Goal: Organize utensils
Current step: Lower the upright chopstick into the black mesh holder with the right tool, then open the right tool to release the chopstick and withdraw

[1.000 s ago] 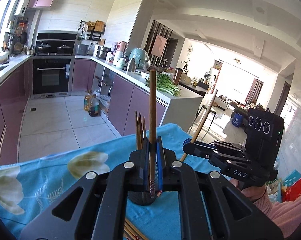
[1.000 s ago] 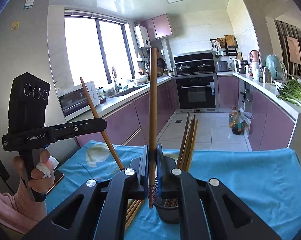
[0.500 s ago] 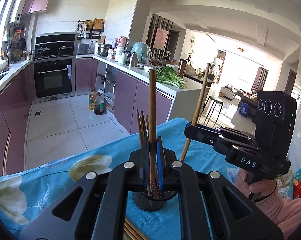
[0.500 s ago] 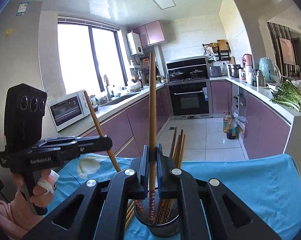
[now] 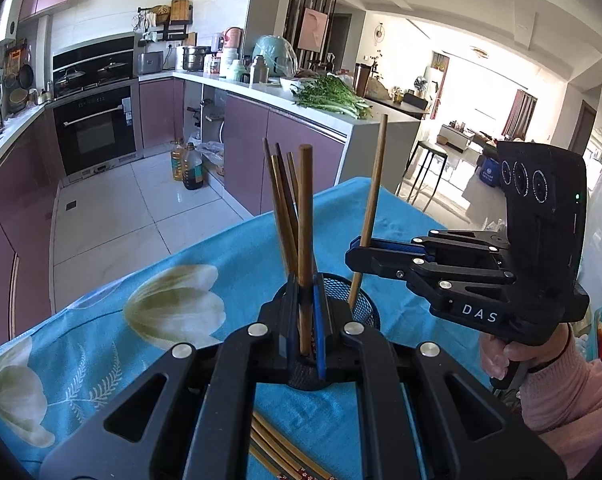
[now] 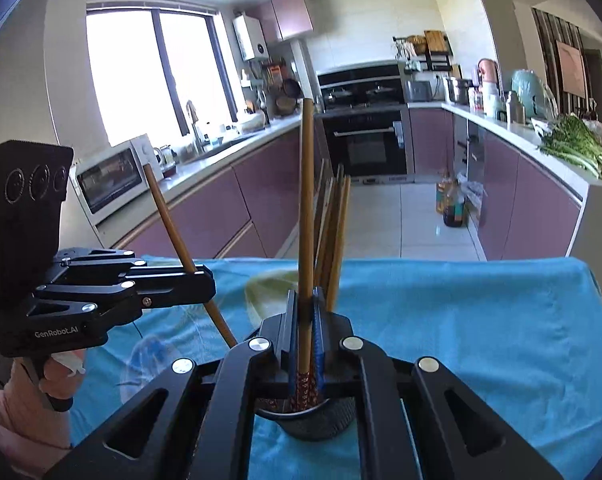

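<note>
On the bench (image 5: 401, 216), covered with a blue flowered cloth (image 6: 481, 320), stands a black mesh holder (image 5: 367, 300) with several chopsticks (image 5: 281, 204) already upright inside; both hands work over it together. The left gripper (image 5: 307, 320) is closed on one chopstick (image 5: 305, 216), held almost vertical, with the lower tip inside the rim of the holder; I think it is kept upright so that it can slide straight down between the others. The right gripper (image 6: 305, 332) is also clamped on a chopstick (image 6: 307, 200), the patterned end pointing down into the same holder; seen from the left camera, this stick leans a little and its tip is at the mesh rim. Each stick is held near the lower part, probably to guide the tip well; how deep the tips sit I cannot tell. More chopsticks (image 5: 277, 452) lie flat on the cloth just beside the holder, so the task seems only partly done; opening both grippers should let the sticks fall in.
</note>
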The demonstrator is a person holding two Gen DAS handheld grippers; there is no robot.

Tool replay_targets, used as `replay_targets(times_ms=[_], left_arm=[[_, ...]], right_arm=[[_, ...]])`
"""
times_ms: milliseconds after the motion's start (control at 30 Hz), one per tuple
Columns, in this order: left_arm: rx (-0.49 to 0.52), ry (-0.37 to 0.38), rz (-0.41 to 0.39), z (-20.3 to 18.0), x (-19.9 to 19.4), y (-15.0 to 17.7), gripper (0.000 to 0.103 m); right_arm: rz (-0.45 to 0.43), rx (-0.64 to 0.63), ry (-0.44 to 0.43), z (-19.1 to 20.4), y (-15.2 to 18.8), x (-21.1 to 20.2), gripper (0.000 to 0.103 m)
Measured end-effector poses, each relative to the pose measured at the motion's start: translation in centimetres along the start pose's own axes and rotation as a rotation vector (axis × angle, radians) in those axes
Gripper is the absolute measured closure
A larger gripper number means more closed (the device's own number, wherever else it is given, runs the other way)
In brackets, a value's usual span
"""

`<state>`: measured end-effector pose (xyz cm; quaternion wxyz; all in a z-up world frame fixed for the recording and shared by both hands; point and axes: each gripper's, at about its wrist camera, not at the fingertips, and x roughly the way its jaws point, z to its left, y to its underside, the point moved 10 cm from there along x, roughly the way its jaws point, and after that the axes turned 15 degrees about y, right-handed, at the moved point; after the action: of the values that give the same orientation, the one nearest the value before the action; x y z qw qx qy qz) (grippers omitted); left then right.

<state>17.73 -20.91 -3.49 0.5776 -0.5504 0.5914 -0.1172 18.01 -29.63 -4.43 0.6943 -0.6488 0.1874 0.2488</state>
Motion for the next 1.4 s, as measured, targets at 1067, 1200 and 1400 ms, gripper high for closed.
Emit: replay_targets(times_ms=[1067,1200,1400], left_arm=[[-0.077,-0.153,-0.140,3.6,-5.2,4.5,0.053],[-0.098,-0.198,-0.135,4.1,-6.5,7.1,0.045],[-0.151,-0.236,-0.055,5.3,-5.9,11.5,0.045]], right_arm=[[-0.078,-0.039,-0.079,2.7,1.4,-3.7,0.072],[-0.053,-0.100,-0.143,5.2,3.2,-4.6,0.067],[0.095,-0.129,-0.169,7.4,8.0,-1.9,0.067]])
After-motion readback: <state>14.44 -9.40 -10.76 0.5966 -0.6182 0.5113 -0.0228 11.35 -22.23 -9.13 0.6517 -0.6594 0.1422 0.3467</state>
